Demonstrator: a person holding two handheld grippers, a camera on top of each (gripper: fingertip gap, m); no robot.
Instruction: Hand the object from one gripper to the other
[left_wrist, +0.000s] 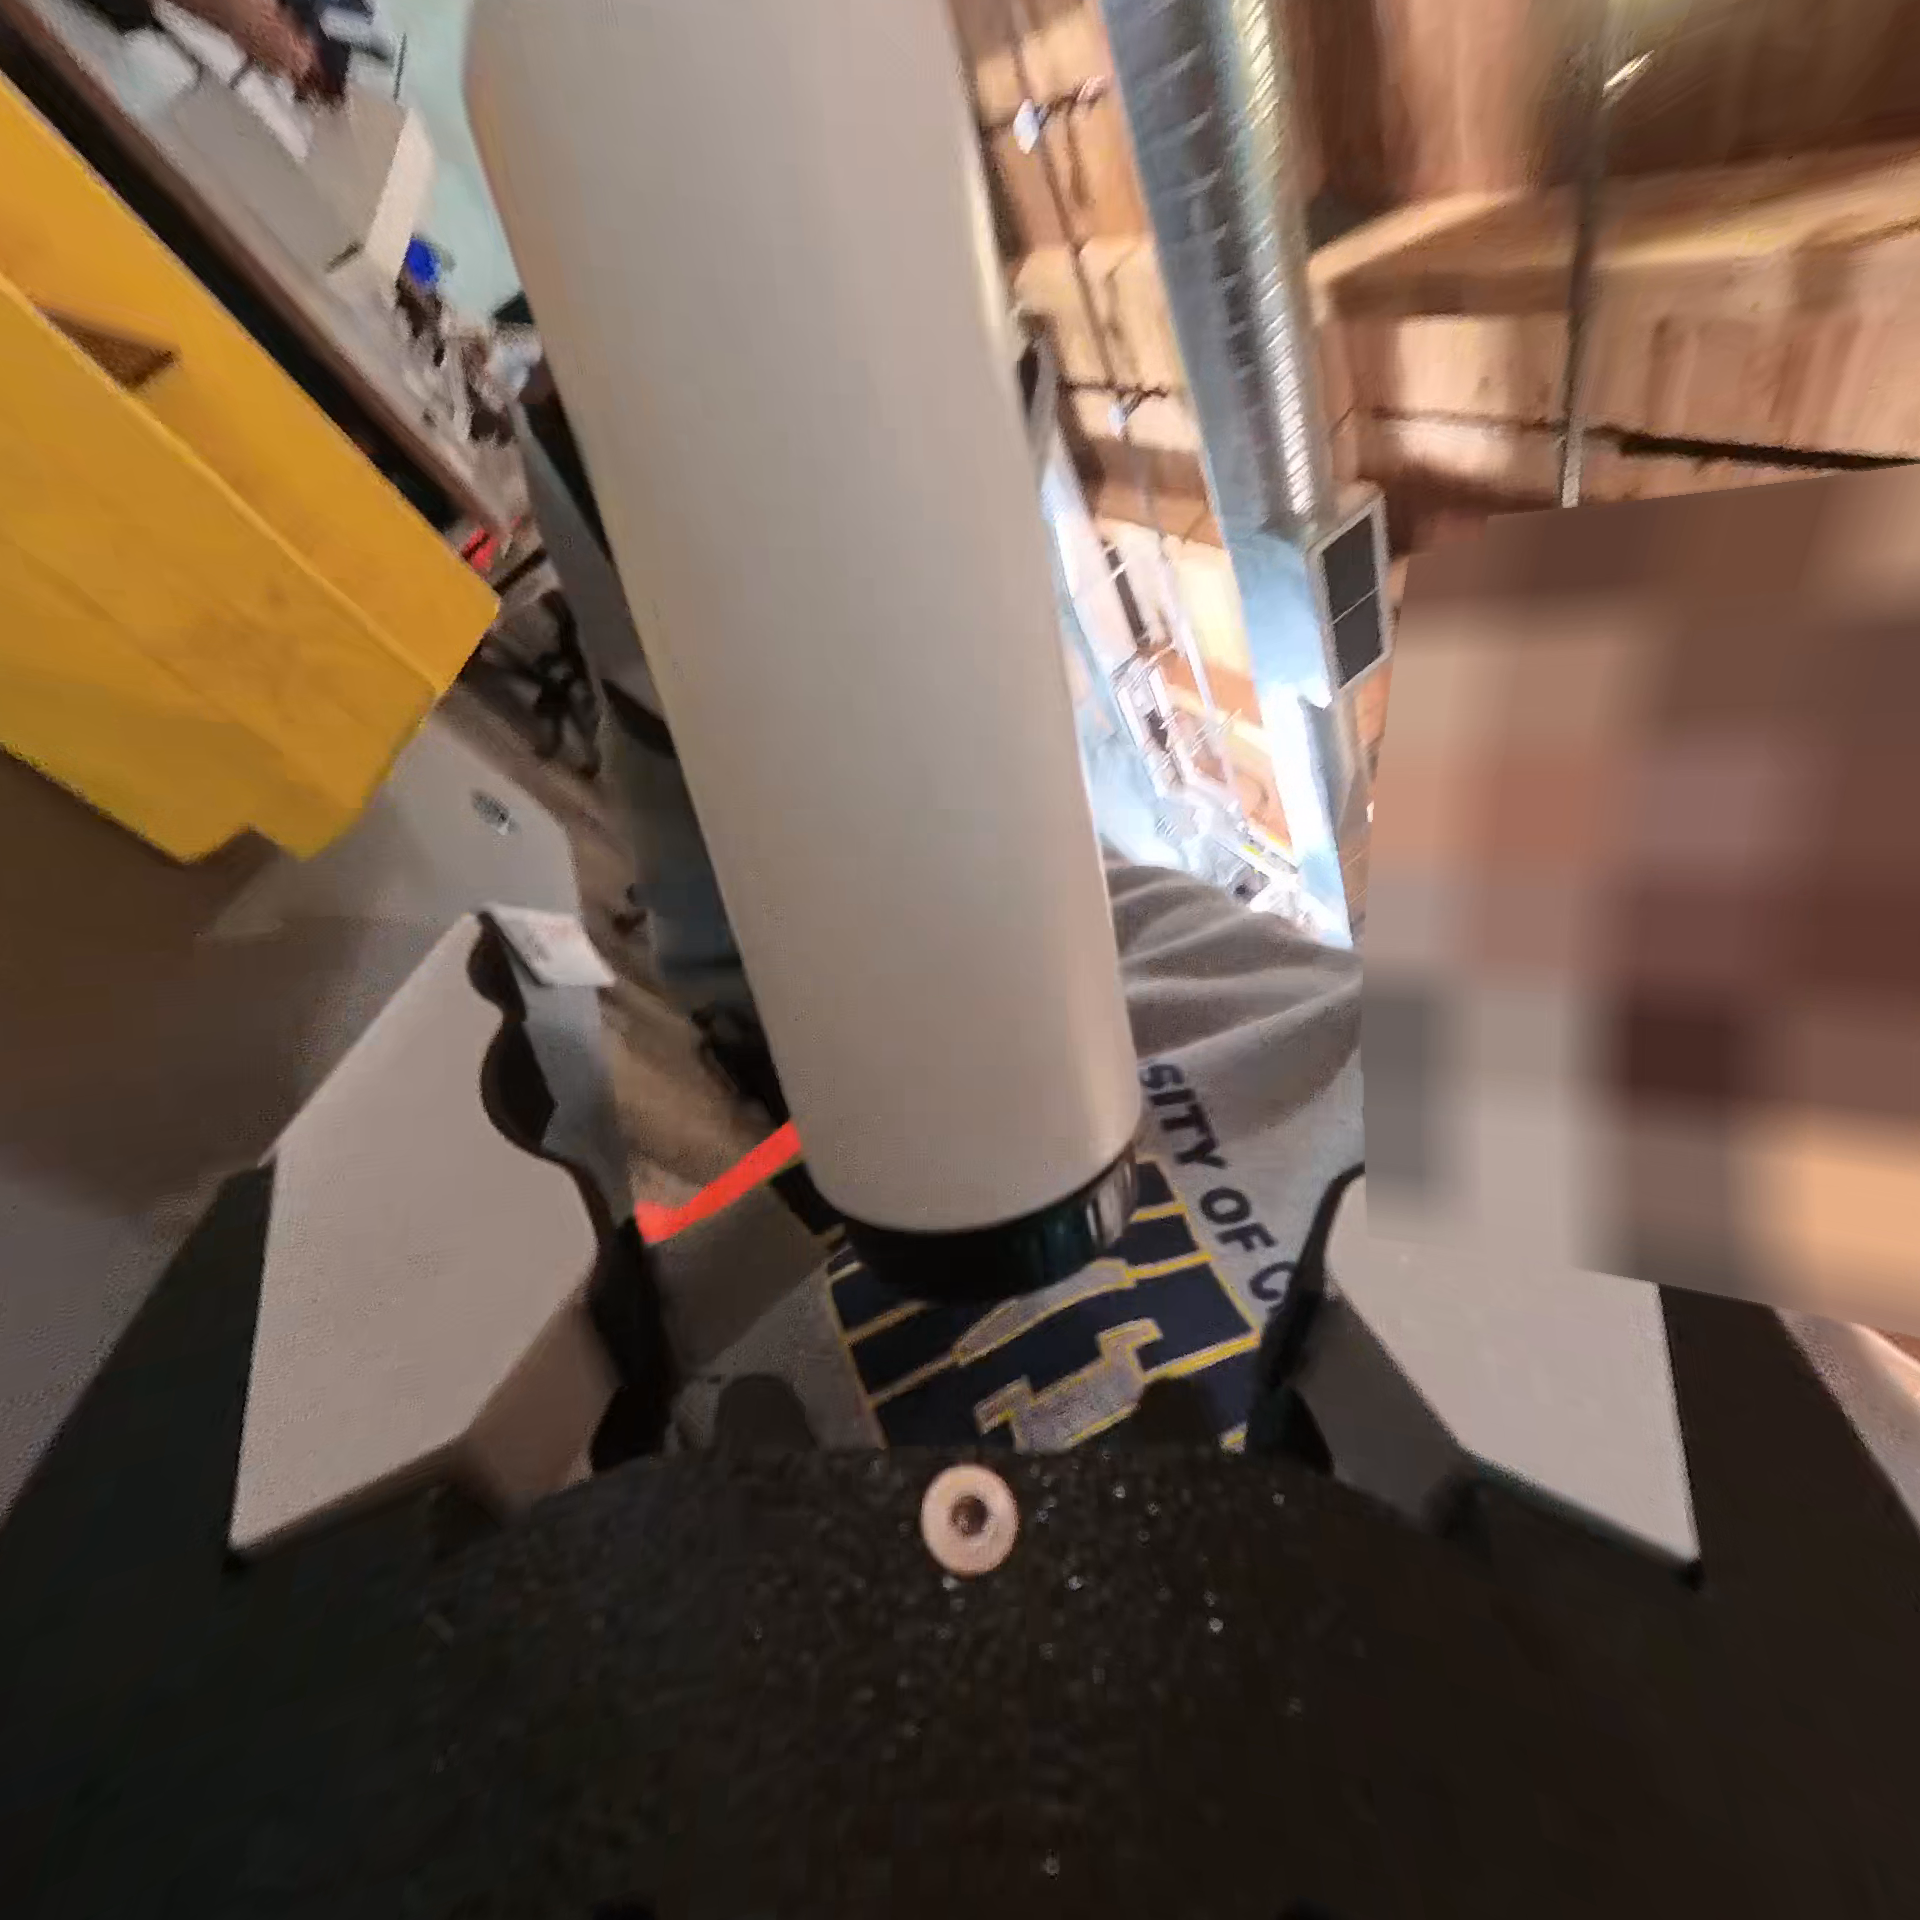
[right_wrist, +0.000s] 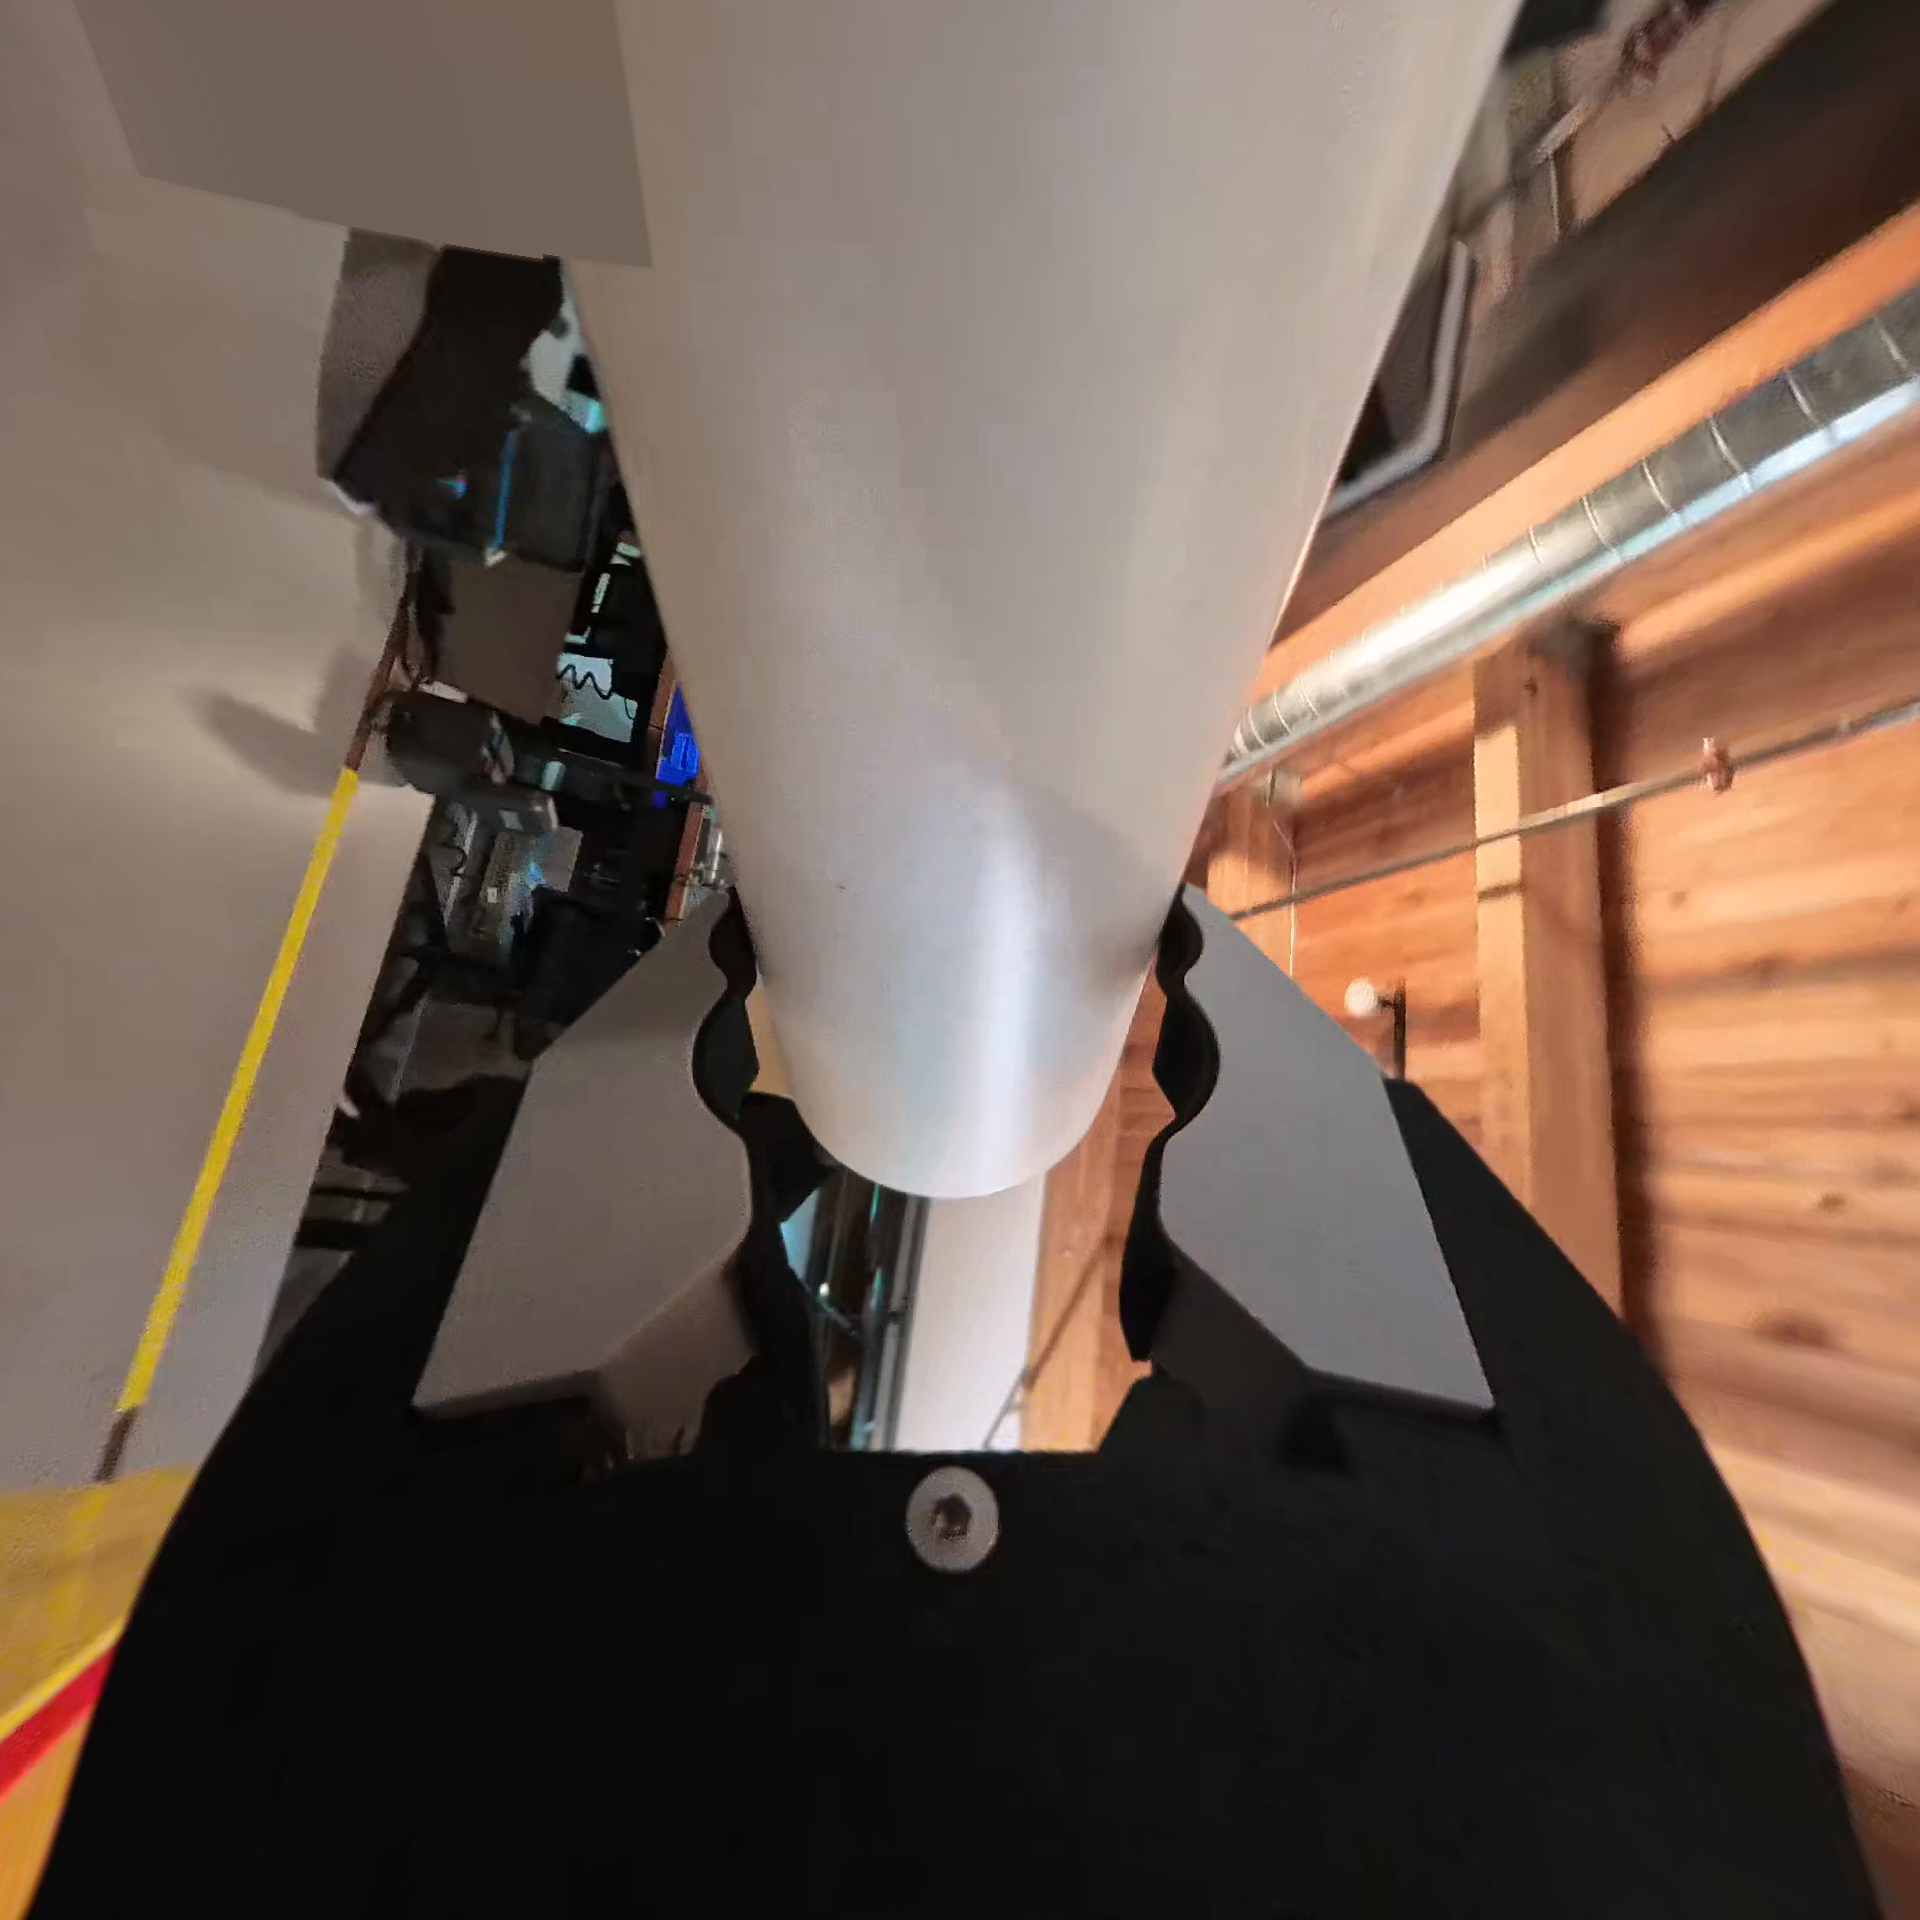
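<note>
A white cylindrical bottle (left_wrist: 831, 582) with a dark cap (left_wrist: 966, 1252) at its near end runs lengthwise between my left gripper's (left_wrist: 914, 1060) fingers. That gripper is wide open. Its left finger (left_wrist: 416, 1195) stands clear of the bottle, and its right finger is mostly hidden by a blurred patch. In the right wrist view the bottle's (right_wrist: 966, 623) plain rounded end sits between my right gripper's (right_wrist: 951, 914) fingers. Both wavy pads (right_wrist: 727, 1039) press against its sides, so the gripper is shut on it.
A person's grey sweatshirt (left_wrist: 1236, 997) lies just behind the cap. A yellow box (left_wrist: 197, 540) is at the left. Wooden beams (left_wrist: 1610, 312) and a metal duct (left_wrist: 1226, 312) are overhead. The right wrist view shows a wooden wall (right_wrist: 1714, 1039), a duct (right_wrist: 1558, 540) and dark equipment (right_wrist: 488, 488).
</note>
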